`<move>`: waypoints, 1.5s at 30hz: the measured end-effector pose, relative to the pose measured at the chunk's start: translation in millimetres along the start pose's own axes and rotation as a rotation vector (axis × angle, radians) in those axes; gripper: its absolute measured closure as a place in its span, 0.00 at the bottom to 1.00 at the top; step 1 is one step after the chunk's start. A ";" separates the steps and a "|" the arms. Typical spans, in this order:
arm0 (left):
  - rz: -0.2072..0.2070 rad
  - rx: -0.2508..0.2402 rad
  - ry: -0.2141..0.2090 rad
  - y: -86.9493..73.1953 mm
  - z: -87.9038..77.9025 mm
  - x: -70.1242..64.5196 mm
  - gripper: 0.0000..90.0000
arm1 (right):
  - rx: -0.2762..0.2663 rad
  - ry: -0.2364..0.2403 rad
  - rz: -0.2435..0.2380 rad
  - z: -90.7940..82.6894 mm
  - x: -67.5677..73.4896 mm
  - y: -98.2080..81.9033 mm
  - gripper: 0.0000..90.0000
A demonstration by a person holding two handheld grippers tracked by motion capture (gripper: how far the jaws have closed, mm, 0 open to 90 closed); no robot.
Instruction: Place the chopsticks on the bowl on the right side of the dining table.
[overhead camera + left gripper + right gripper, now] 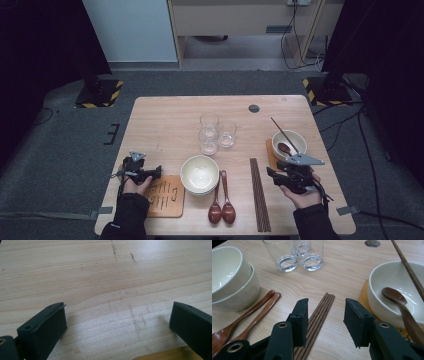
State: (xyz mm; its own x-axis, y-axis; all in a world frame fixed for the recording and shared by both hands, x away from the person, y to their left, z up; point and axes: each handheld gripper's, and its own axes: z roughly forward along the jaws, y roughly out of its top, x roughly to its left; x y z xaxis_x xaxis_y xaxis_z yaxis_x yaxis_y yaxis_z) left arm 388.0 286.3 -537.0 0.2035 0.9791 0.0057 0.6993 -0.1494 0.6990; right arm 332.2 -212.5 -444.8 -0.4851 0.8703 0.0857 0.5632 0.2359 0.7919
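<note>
my right claw (pixel 325 315) hangs low over the chopsticks (pixel 318 320), its two black jaws spread apart with nothing pinched between them; the bundle lies on the table under the gap, nearer the left jaw. the chopsticks are thin, dark brown, straight sticks, pressed side by side into one flat bundle. from the high view they (pixel 259 194) lie on the near right part of the table (pixel 165 115), pointing near to far, between the spoons and my right claw (pixel 272 176). i cannot count the sticks for sure; about four ridges show up close.

my left claw (pixel 156 172) rests at the near left, jaws spread wide over bare wood, gripping nothing. just on its near side lies a square brown mat (pixel 166 196) with dark marks.

counting the rest: three clear glasses (pixel 216 134) stand clustered in the middle, far from me. two cream bowls (pixel 200 175) sit stacked, one inside the other, near the centre. two reddish wooden spoons (pixel 221 200) lie side by side just right of that stack. a third cream bowl (pixel 289 144) sits on the right on another brown mat (pixel 270 150), holding one dark spoon (pixel 284 148) and one long stick (pixel 283 133) leaning out over its far rim.
</note>
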 end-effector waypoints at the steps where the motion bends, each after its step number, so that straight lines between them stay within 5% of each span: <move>1: 0.000 0.000 0.000 0.0 0.0 0.0 0.00 | 0.002 -0.001 0.001 0.6 0.4 -1.7 0.61; 45: 0.000 0.000 0.000 0.0 0.0 0.0 0.00 | 0.260 0.050 -0.078 56.0 12.6 -40.0 0.79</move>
State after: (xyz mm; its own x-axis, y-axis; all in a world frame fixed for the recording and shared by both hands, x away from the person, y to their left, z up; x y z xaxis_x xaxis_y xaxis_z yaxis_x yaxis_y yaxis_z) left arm 388.0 286.3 -537.0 0.2033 0.9791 0.0059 0.6994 -0.1494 0.6990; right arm 341.0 -186.7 -509.3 -0.5625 0.8242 0.0654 0.6726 0.4102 0.6159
